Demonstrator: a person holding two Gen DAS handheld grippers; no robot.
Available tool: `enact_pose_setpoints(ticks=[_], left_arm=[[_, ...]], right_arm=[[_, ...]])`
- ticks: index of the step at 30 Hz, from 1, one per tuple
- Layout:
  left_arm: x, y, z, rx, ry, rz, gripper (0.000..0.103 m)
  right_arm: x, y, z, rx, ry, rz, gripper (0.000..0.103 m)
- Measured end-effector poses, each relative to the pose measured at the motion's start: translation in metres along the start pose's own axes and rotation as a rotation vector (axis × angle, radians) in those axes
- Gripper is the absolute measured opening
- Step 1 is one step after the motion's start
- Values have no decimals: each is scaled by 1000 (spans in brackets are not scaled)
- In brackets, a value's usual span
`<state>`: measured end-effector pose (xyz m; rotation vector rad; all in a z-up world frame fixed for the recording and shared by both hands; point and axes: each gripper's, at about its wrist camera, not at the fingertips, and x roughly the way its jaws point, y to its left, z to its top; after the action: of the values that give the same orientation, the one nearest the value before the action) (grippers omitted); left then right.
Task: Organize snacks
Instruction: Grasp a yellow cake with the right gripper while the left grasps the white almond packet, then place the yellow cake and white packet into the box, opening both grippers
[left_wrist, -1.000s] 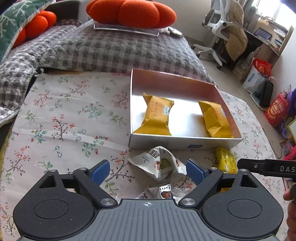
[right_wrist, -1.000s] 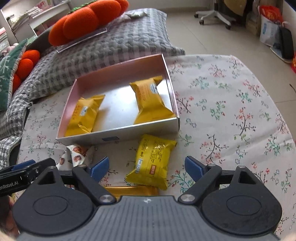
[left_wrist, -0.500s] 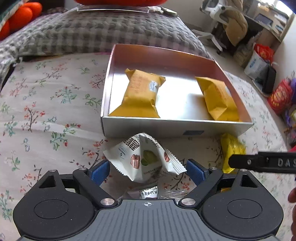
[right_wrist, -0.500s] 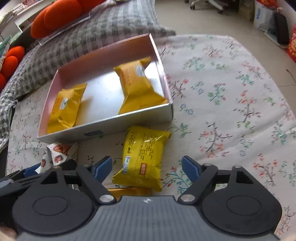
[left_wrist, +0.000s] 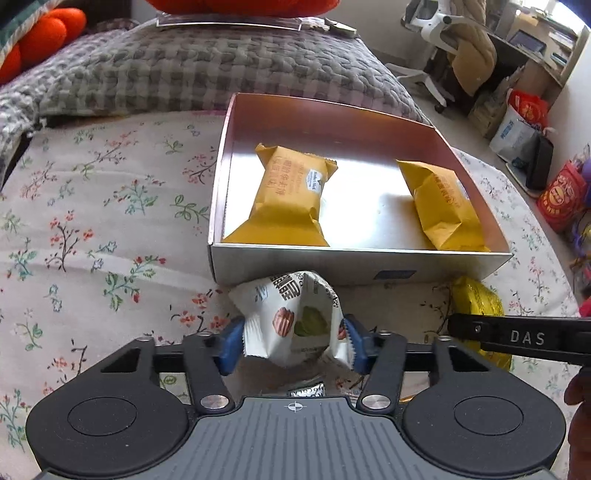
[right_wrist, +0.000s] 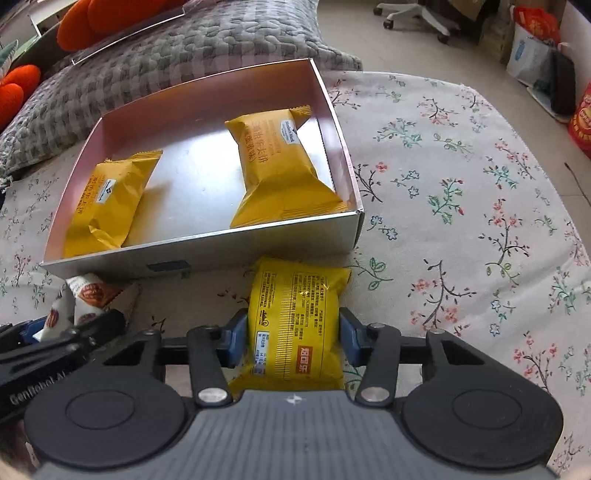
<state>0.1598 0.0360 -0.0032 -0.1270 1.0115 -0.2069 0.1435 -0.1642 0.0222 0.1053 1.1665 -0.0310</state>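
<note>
L tongs (left_wrist: 293, 341) closing, blue pads already pressing both sides of white packet (left_wrist: 295, 317); wrapper crumpled and pinched in betw. them. Packet sits on floral cloth (left_wrist: 92, 229) just in front of box (left_wrist: 332, 264), near wall, roughly at its left half, top edge touching or nearly touching the wall, can't tell which. R tongs (right_wrist: 291, 338) also closing, pads tight on both long sides of yellow packet (right_wrist: 295, 317), printed back face up, far end touching or just short of box (right_wrist: 221, 251) front wall near its right corner. Box: shallow, silvery floor, pinkish inner walls, open top. Two orange-yellow packs inside, apart from each other: left pack (left_wrist: 291, 199) lying lengthwise nr left-centre, right pack (left_wrist: 443, 206) against the right wall. From R cam the same two: left pack (right_wrist: 110, 199), right pack (right_wrist: 280, 166). A third small wrapper (left_wrist: 306, 389) peeks out below white packet, close to L tongs' body, mostly hidden. R tongs' arm shows at right edge of L view, over yellow packet (left_wrist: 476, 299); L tongs' arm at lower left of R view, by white packet (right_wrist: 81, 299). Cloth covers a bed-like surface; grey check quilt (left_wrist: 184, 70) behind box, orange cushions (right_wrist: 96, 26) beyond. Office chair (left_wrist: 443, 33) and bags (left_wrist: 561, 195) on floor to the right.
</note>
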Motion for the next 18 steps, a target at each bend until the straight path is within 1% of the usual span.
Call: enact_pose_setpoints(ticks=[3, 8, 12, 18], left_arm=[[-3, 1, -1, -17, 8, -13, 46], [-11, 3, 1, -46, 0, -35, 43], [-21, 5, 2, -78, -6, -54, 43], [-40, 4, 3, -92, -18, -93, 43]], right_arm=[[-9, -2, -1, 17, 3, 32, 46], [-18, -2, 1, 21, -7, 66, 46], [-20, 1, 0, 14, 2, 83, 46], [-35, 1, 0, 0, -4, 141, 46]])
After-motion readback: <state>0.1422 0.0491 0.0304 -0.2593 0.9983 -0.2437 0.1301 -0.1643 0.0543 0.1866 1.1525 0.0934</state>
